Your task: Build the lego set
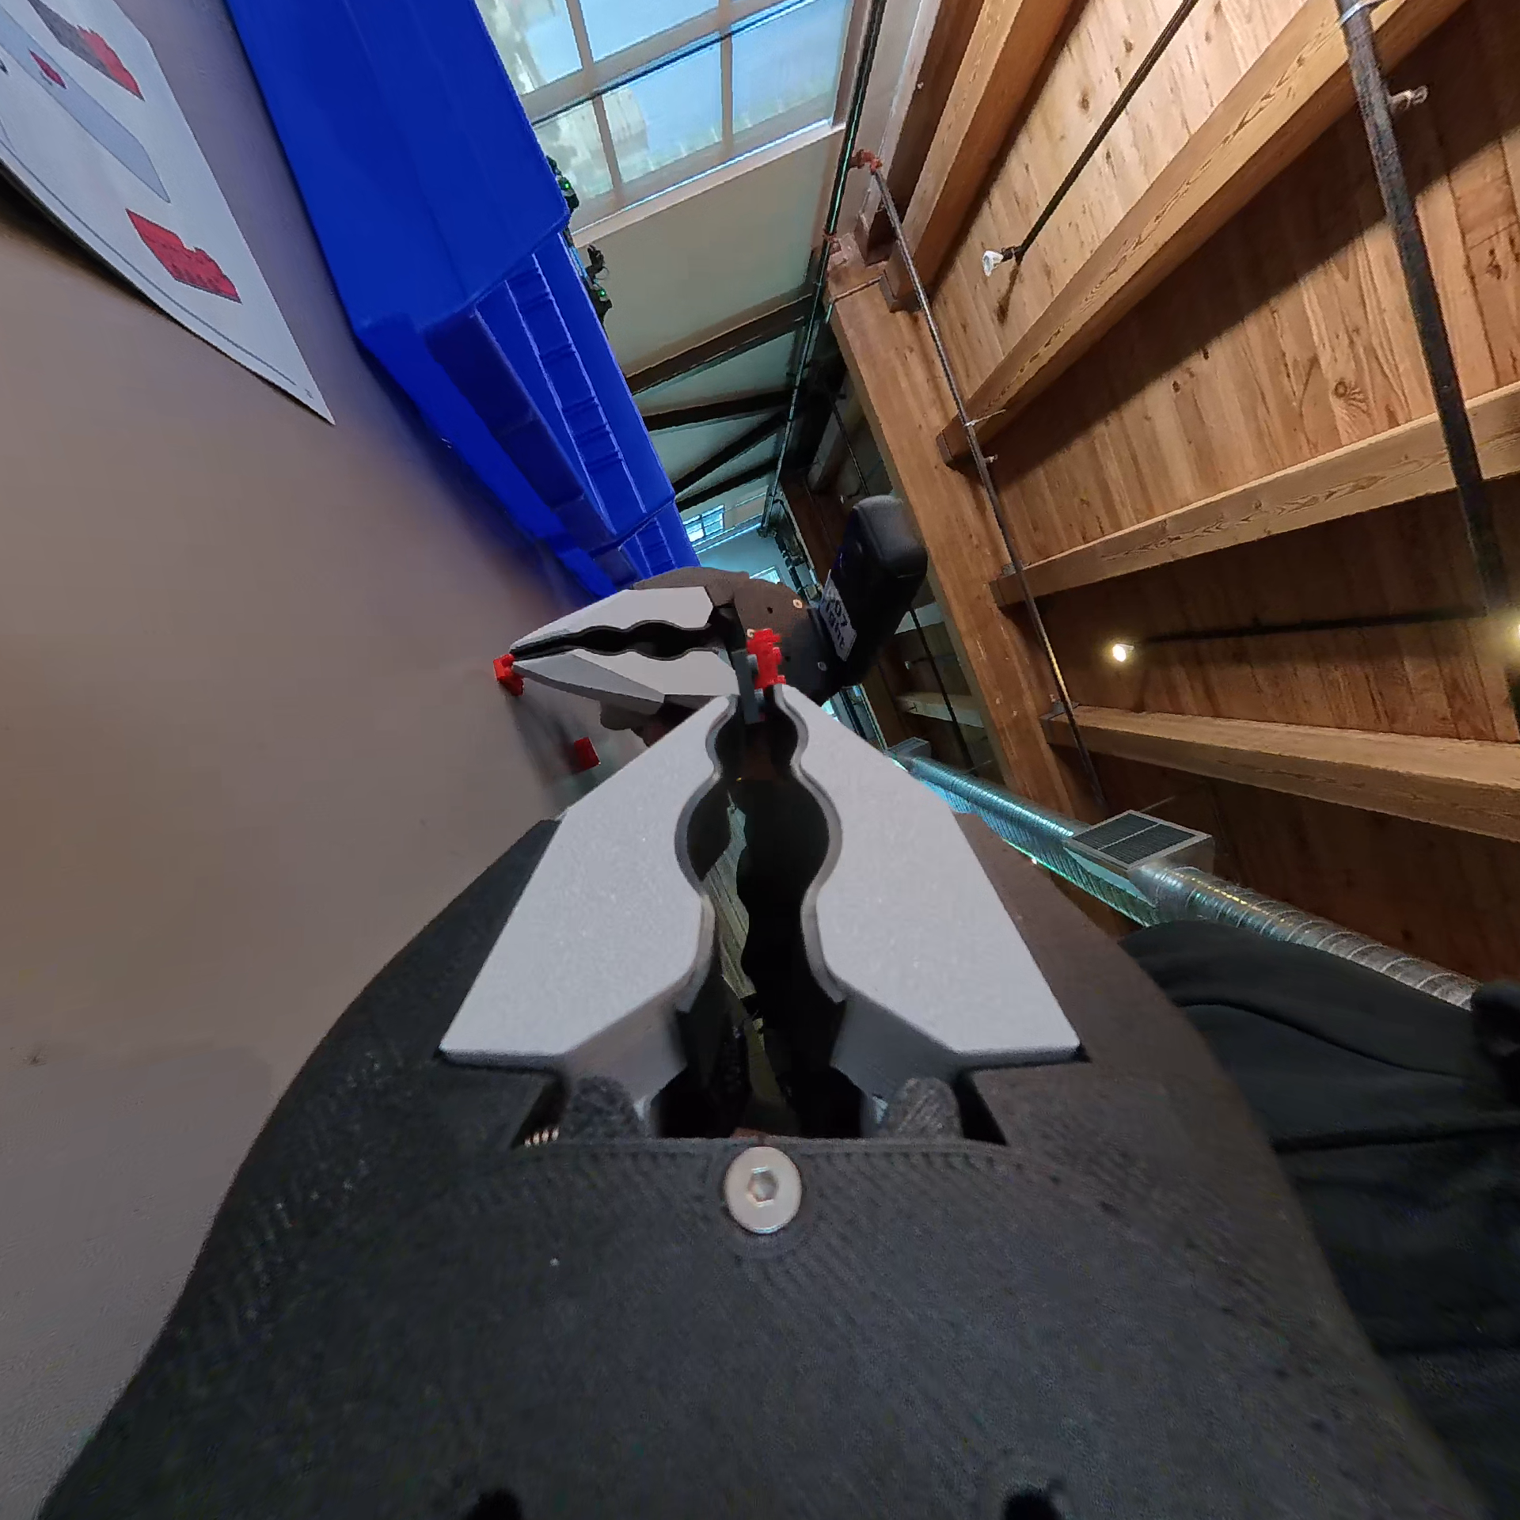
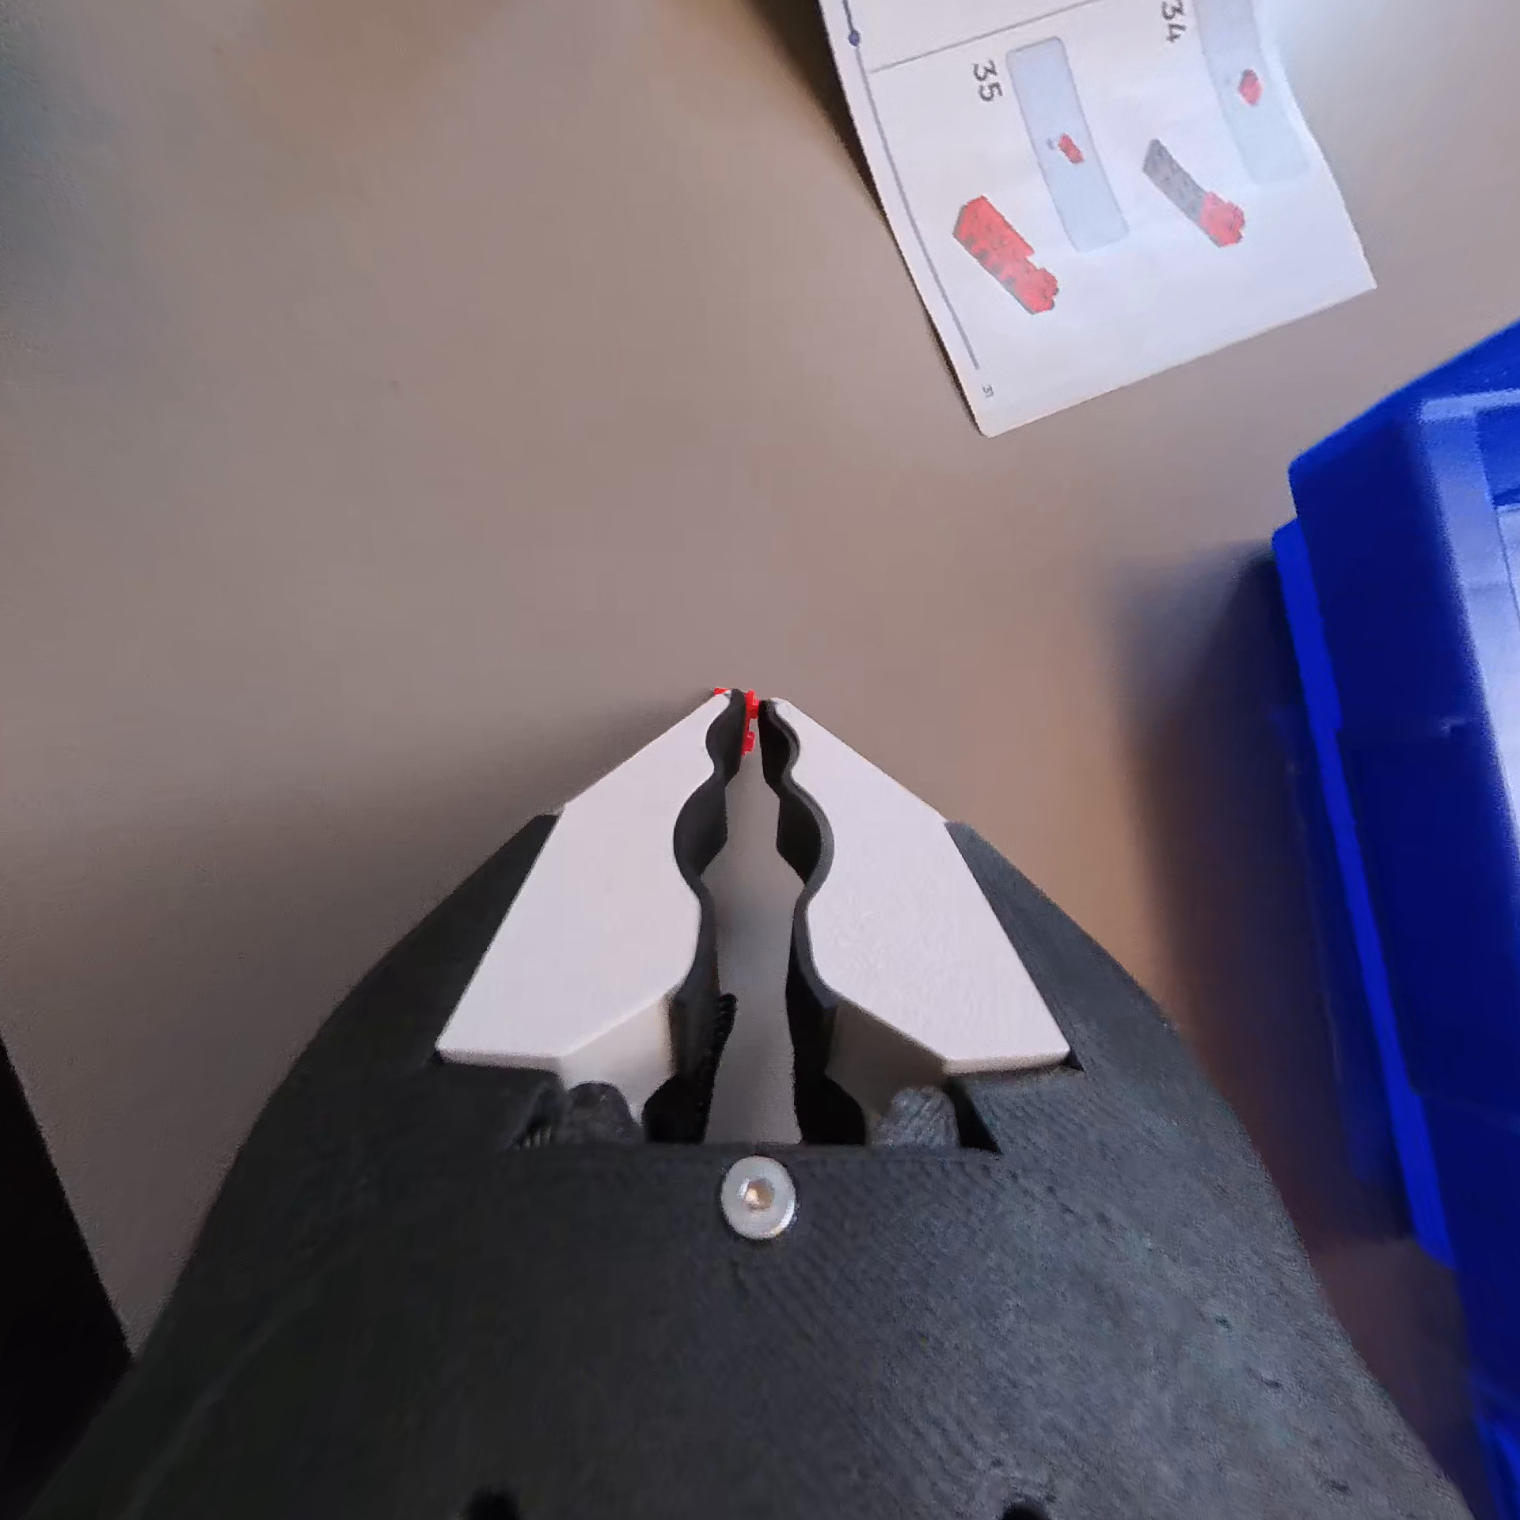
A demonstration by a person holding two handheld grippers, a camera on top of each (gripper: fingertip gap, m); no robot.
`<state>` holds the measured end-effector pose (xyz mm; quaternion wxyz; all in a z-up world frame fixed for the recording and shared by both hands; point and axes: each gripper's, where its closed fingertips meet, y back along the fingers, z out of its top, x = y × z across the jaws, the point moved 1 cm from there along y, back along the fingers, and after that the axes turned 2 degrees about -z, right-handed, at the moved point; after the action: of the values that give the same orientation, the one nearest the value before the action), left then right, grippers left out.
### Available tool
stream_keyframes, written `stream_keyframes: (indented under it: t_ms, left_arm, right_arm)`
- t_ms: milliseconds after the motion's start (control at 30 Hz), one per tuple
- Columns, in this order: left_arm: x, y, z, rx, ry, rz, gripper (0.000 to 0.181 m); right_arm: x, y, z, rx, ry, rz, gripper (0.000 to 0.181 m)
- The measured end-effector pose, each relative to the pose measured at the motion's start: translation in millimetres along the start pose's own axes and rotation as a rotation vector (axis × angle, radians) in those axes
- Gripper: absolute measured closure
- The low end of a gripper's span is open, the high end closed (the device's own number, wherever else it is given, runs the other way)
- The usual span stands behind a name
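The left tool [image 1: 755, 699], grey-fingered on a black printed body, sits at centre frame in the left wrist view with its tips clamped on a small assembly of red and dark grey lego pieces [image 1: 761, 662], held clear of the brown table [image 1: 247, 740] that fills the left side of that tilted frame. Just beyond it, the right tool [image 1: 514, 658] points its tips down at the table and pinches a small red lego brick [image 1: 506, 670] against the surface; in its own view the right tool [image 2: 744, 707] shows at centre with the fingertips nearly together on that red brick [image 2: 748, 714]. Another loose red lego piece [image 1: 582, 753] lies on the table near the right tool. A white printed instruction sheet [image 2: 1094, 189] lies flat at upper right of the right wrist view, and a blue plastic bin [image 2: 1415, 822] stands at the right edge. Wooden ceiling beams [image 1: 1234, 411] fill the right of the left wrist view.
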<state>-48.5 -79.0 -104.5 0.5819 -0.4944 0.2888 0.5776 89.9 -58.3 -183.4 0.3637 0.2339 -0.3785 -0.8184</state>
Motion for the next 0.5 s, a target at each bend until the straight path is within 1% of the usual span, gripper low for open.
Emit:
stream_keyframes:
  t_ms: [133, 200, 300, 400, 500]
  left_arm:
    - [0.9, -0.7, -0.9, 0.006, -0.002, 0.008, 0.177]
    - [1.4, -1.1, -1.4, 0.009, -0.003, 0.013, 0.177]
    - [2.8, -1.9, -2.5, 0.016, -0.015, 0.029, 0.177]
    - [4.1, -3.4, -4.7, 0.027, -0.043, 0.055, 0.177]
    - [5.4, -4.8, -7.0, 0.037, -0.082, 0.087, 0.177]
  right_arm:
    - [1.5, 1.6, 6.3, -0.011, 0.05, -0.004, 0.179]
    - [2.1, 8.2, 19.0, -0.062, 0.058, -0.015, 0.179]
    - [11.5, 26.3, 54.7, -0.193, 0.072, 0.002, 0.179]
    - [32.7, 45.3, 95.9, -0.325, 0.131, 0.045, 0.179]
    - [56.0, 54.5, 123.9, -0.389, 0.209, 0.093, 0.18]
